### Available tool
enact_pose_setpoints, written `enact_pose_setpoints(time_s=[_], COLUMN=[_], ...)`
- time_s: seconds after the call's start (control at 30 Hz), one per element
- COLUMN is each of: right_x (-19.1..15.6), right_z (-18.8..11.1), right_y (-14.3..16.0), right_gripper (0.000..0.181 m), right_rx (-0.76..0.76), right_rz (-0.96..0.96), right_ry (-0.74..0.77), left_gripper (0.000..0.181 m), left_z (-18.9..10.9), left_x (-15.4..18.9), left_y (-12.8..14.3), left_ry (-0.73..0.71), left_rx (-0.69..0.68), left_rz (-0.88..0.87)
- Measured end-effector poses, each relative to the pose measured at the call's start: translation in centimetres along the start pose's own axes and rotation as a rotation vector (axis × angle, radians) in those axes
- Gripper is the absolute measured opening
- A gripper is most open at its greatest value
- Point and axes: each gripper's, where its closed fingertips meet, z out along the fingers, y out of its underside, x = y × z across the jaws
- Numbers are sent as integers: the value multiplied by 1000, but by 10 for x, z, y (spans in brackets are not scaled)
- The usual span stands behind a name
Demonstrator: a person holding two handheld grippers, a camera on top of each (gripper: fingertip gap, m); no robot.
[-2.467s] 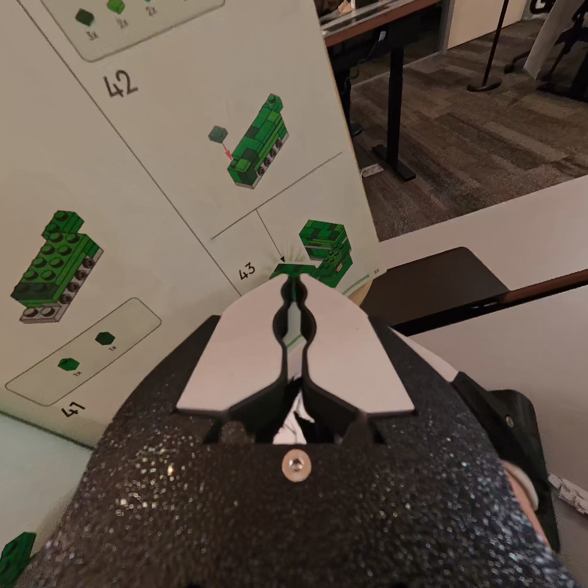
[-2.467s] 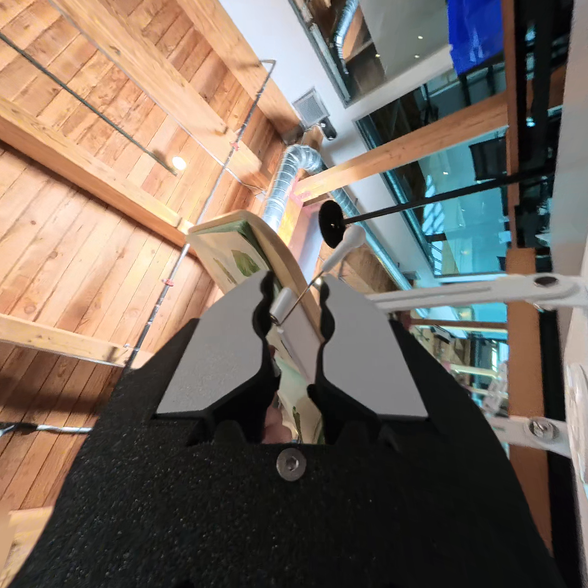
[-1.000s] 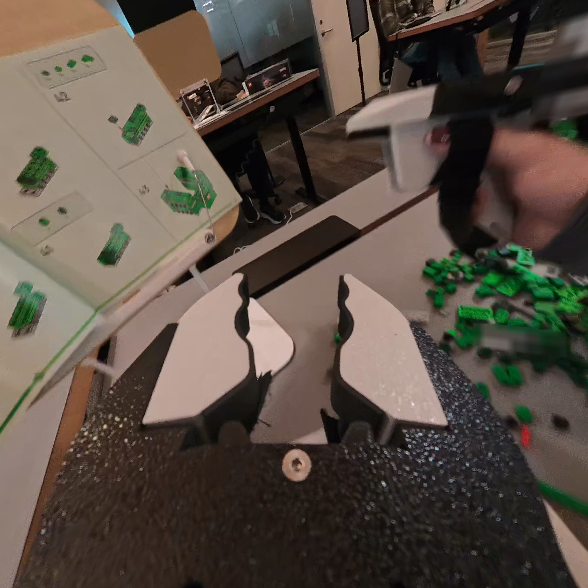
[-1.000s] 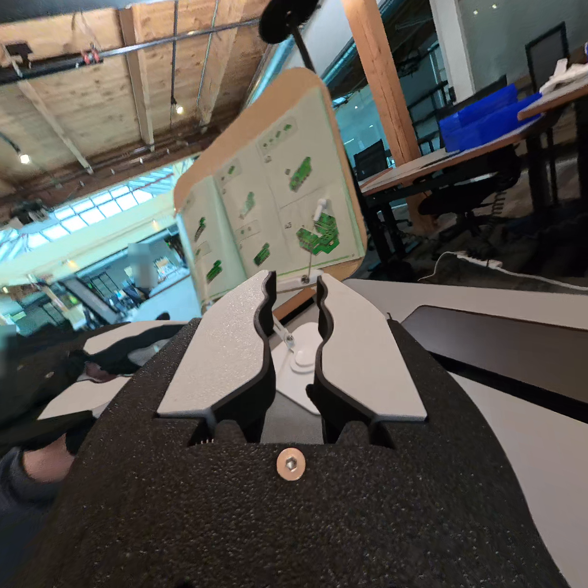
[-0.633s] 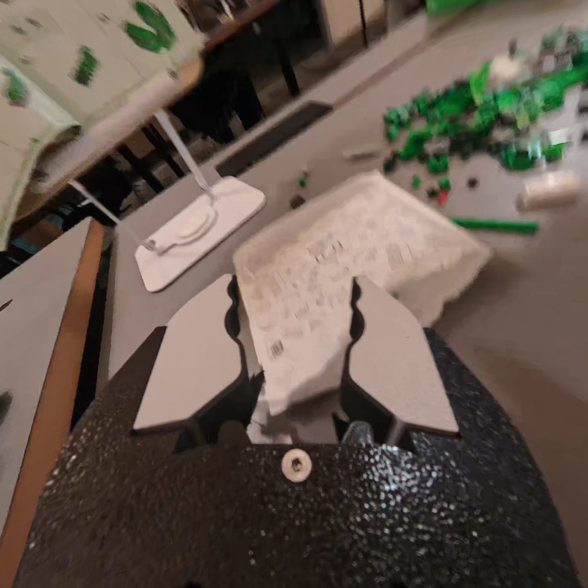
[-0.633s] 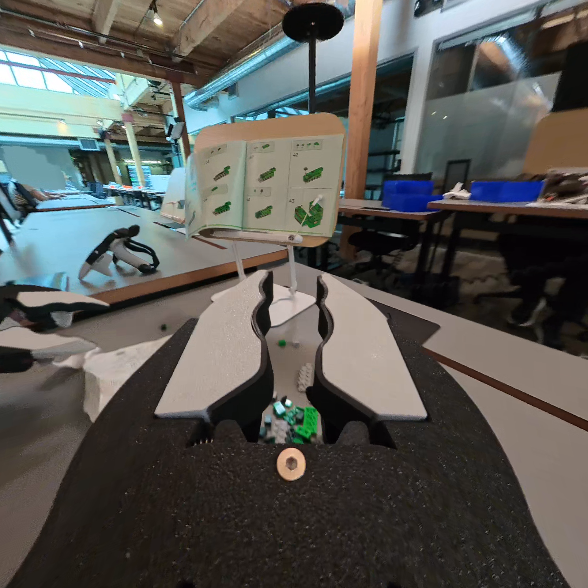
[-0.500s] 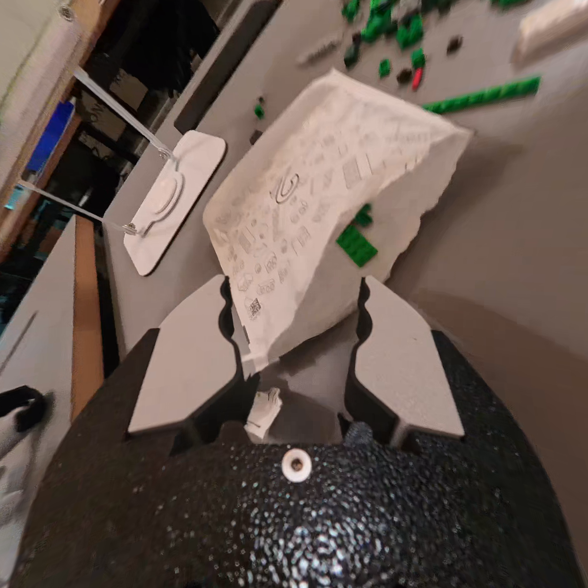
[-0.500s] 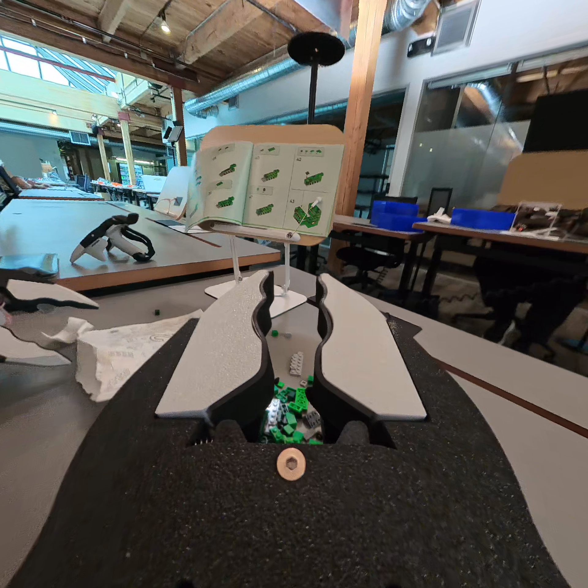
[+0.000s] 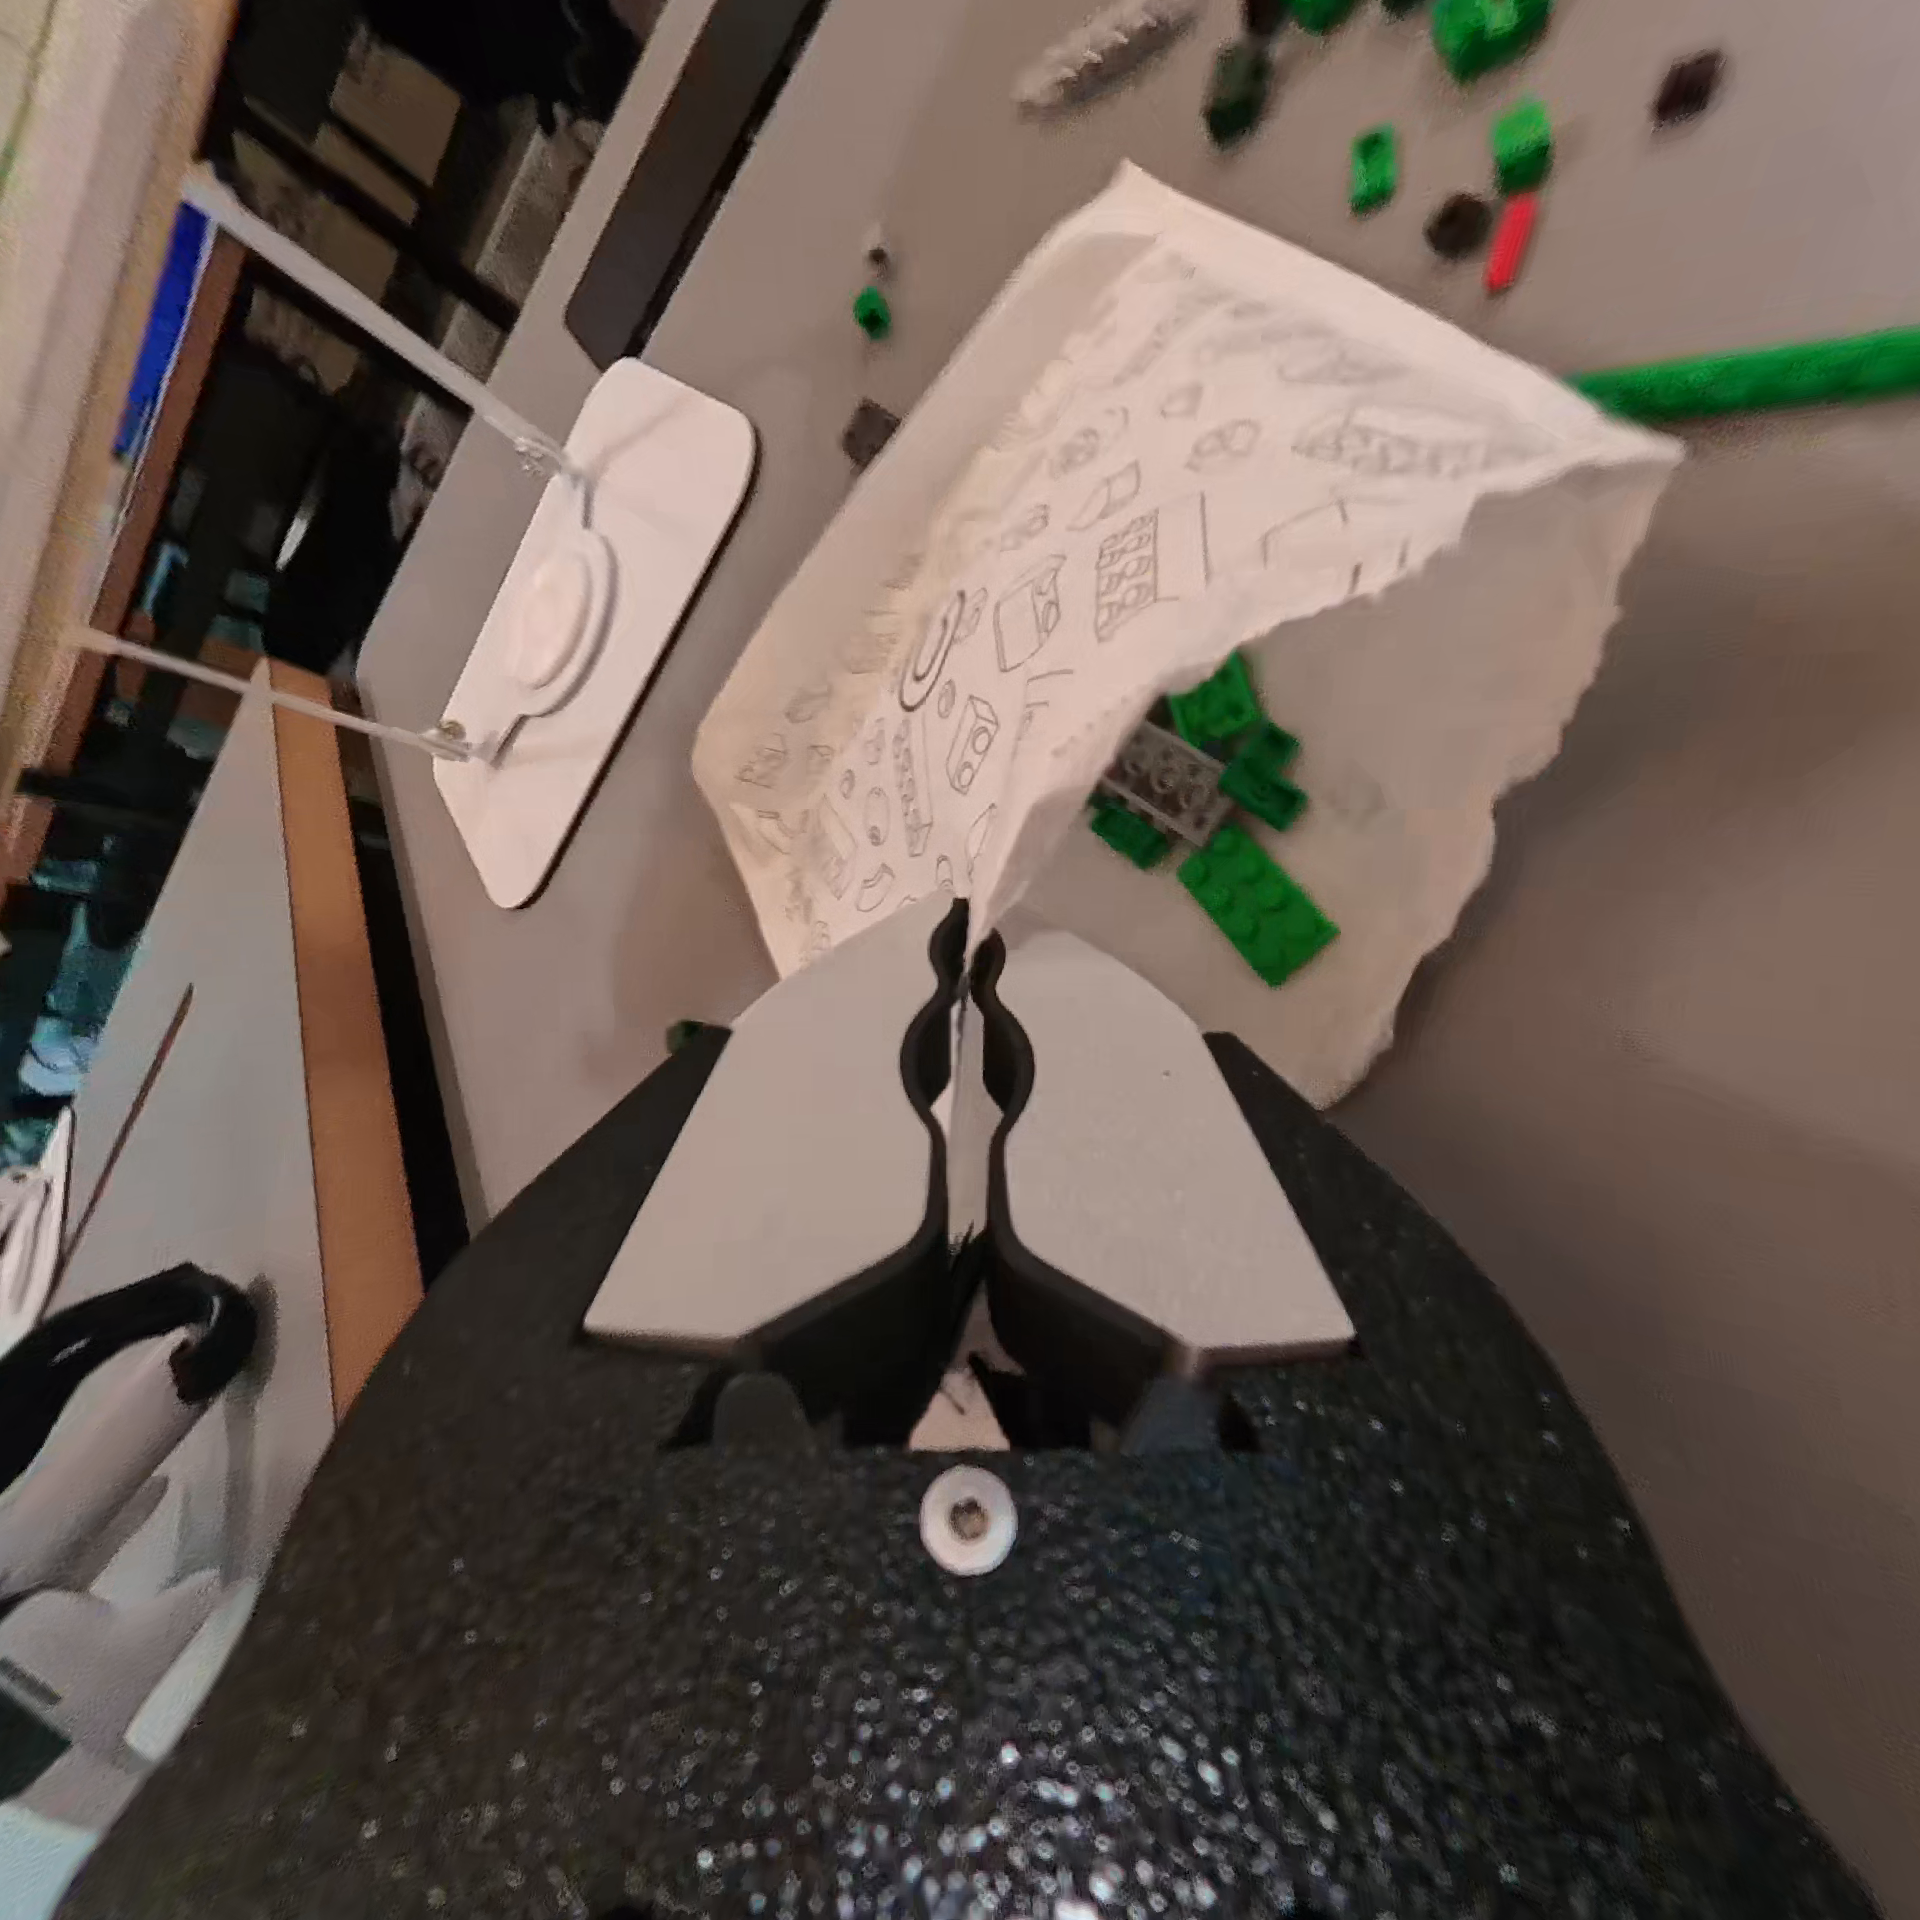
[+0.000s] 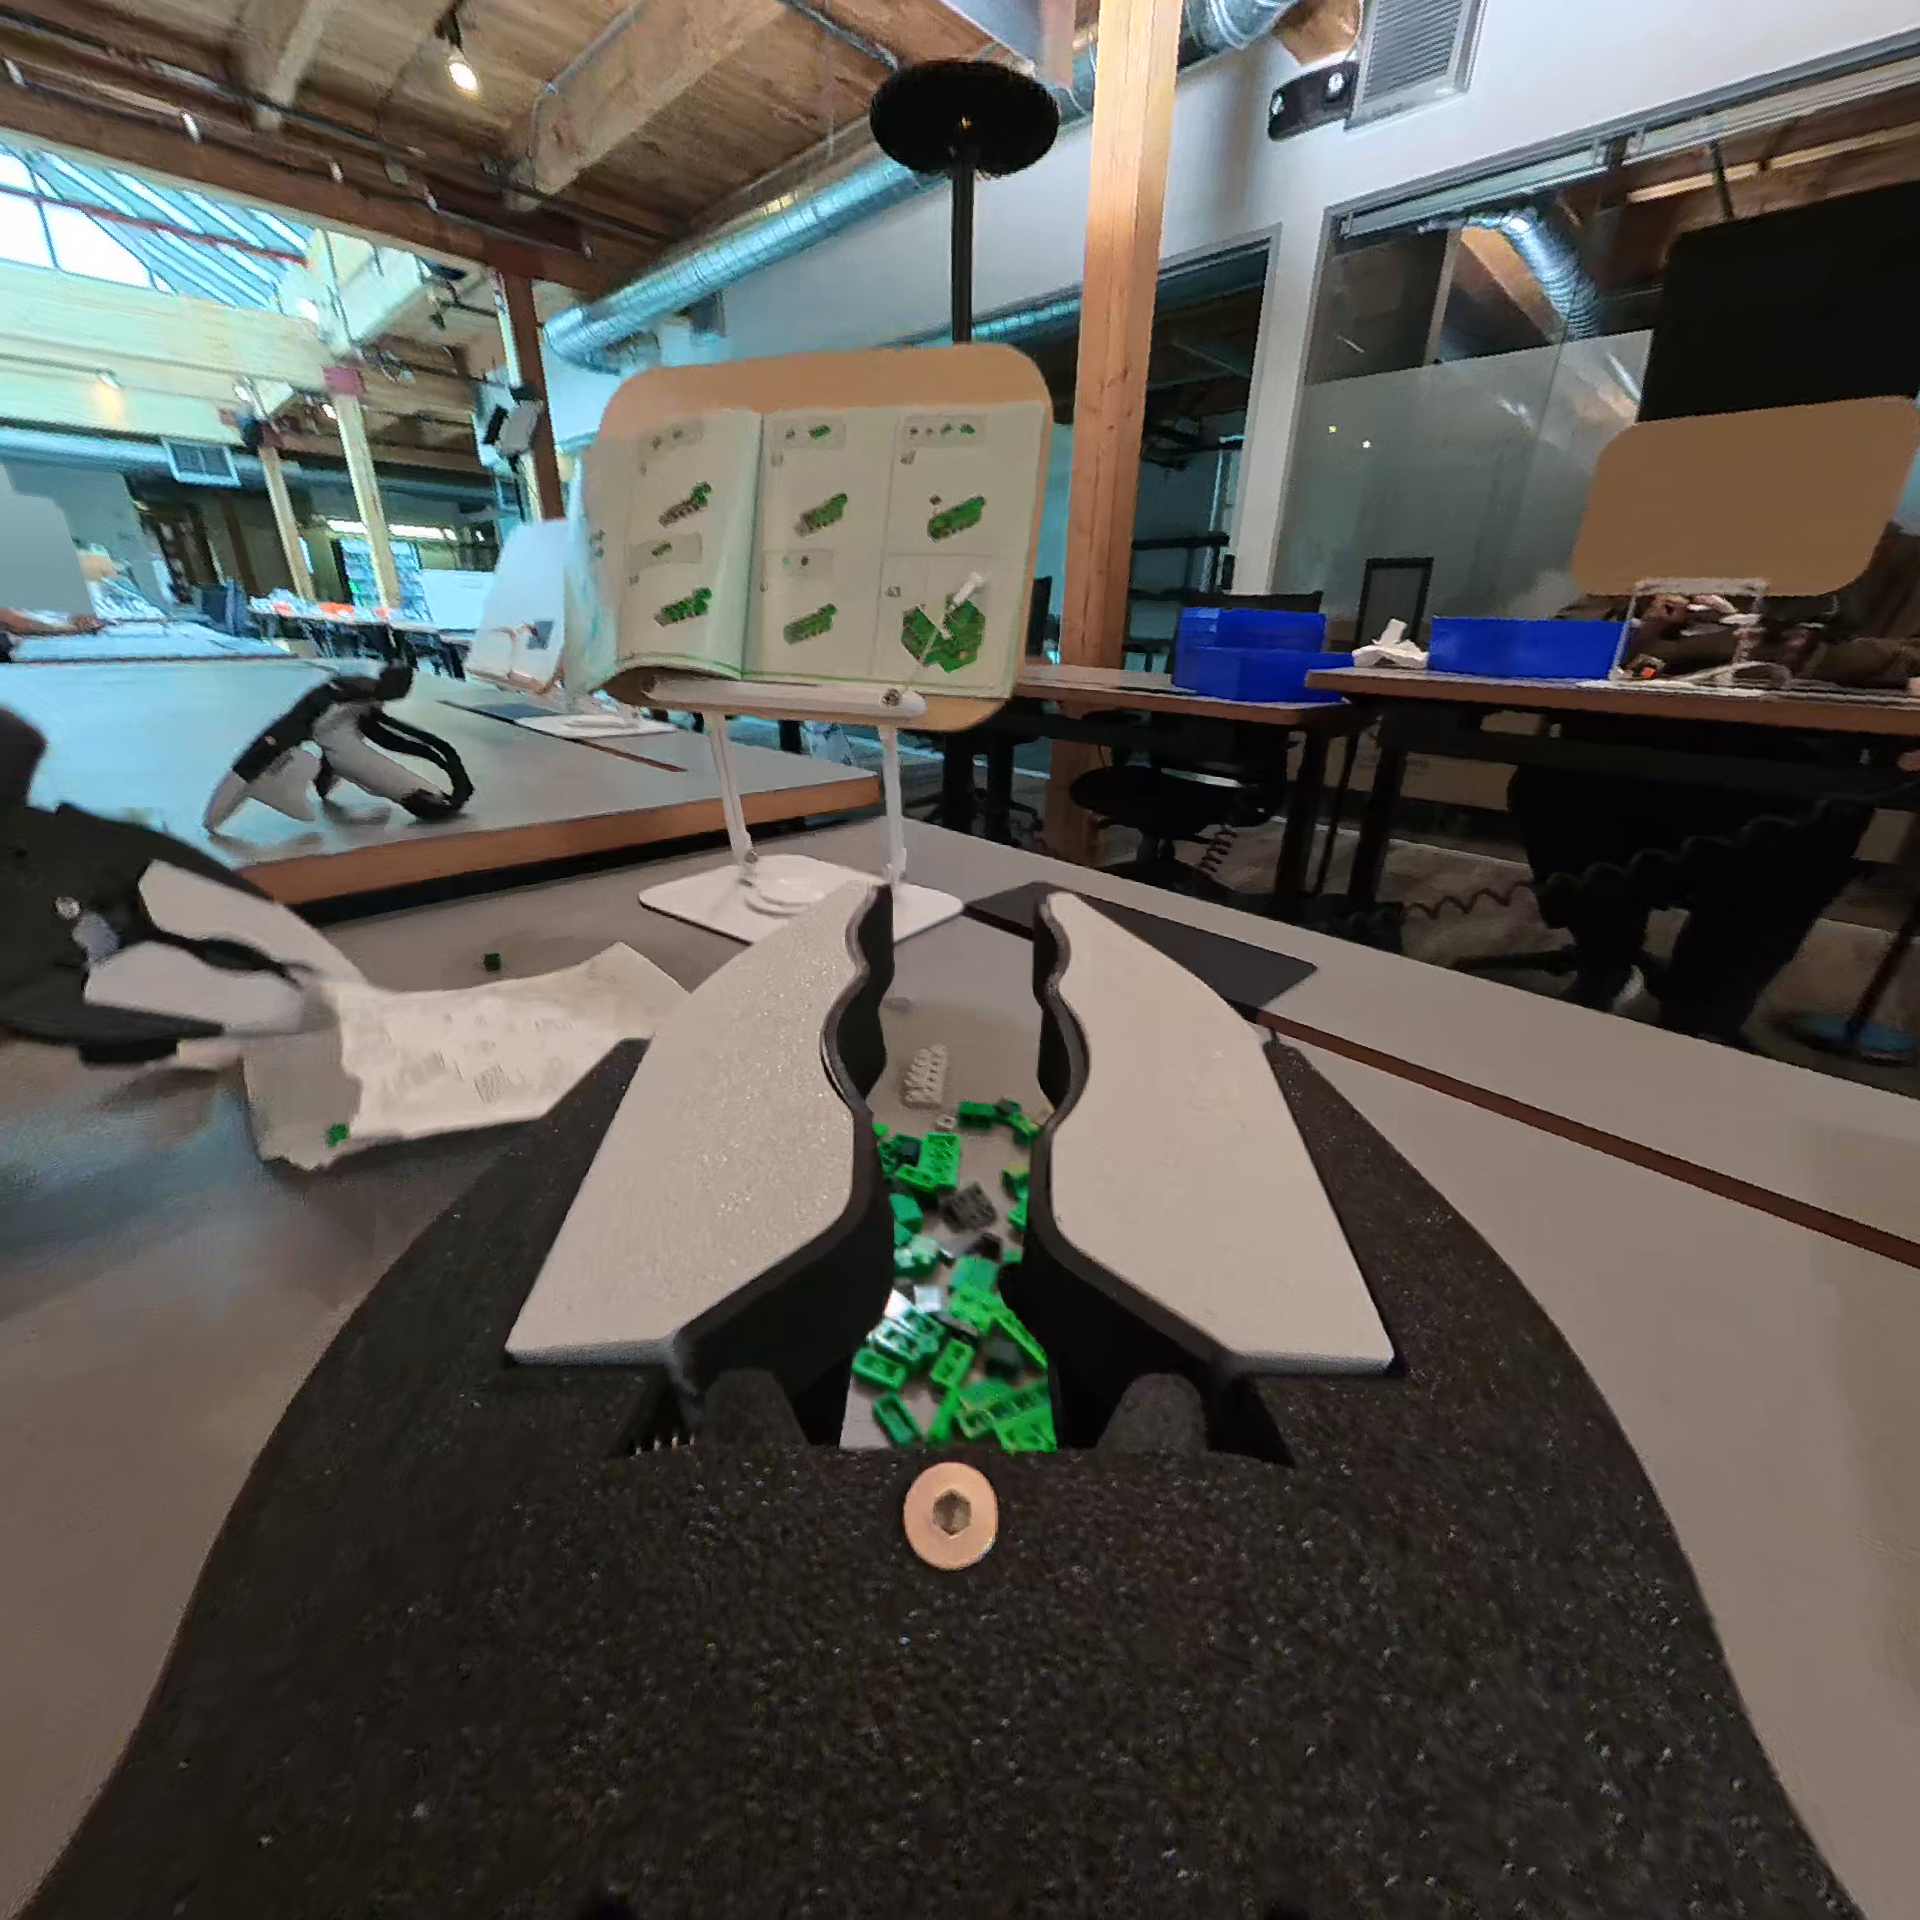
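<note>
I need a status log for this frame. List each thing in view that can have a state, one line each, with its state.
left gripper: shut on the paper bag's edge.
right gripper: open, empty, above the loose bricks.
paper bag: torn open, one edge lifted, bricks inside.
loose bricks: scattered on the table.
instruction booklet: open, propped on the stand.
stand: upright on the table.

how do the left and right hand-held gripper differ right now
The left hand-held gripper is shut, pinching an edge of the torn white paper bag; the right hand-held gripper is open and holds nothing. The left one lifts the bag's edge, showing green bricks inside it; the right one hangs over a loose pile of green bricks without touching it. Both have pale fingers on a black body and sit above the same grey table.
</note>
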Motion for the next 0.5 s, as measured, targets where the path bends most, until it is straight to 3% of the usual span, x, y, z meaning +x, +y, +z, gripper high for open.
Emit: enact_pose_setpoints(time_s=[0.03, 0.2, 0.5], right_x=[4, 3, -80], right_z=[-4, -8, 58], right_y=[0, 12, 107], right_gripper=[25, 25, 27], right_rx=[-24, -182, -672], right_rz=[-14, -68, -573], right_ry=[0, -110, -731], left_gripper=[0, 0, 0], left_z=[-1, -8, -27], left_x=[-7, -40, -51], left_y=[-6, -23, -24], left_ry=[-16, -81, 90], left_rx=[-5, -69, -221], left_rz=[-40, -182, -413])
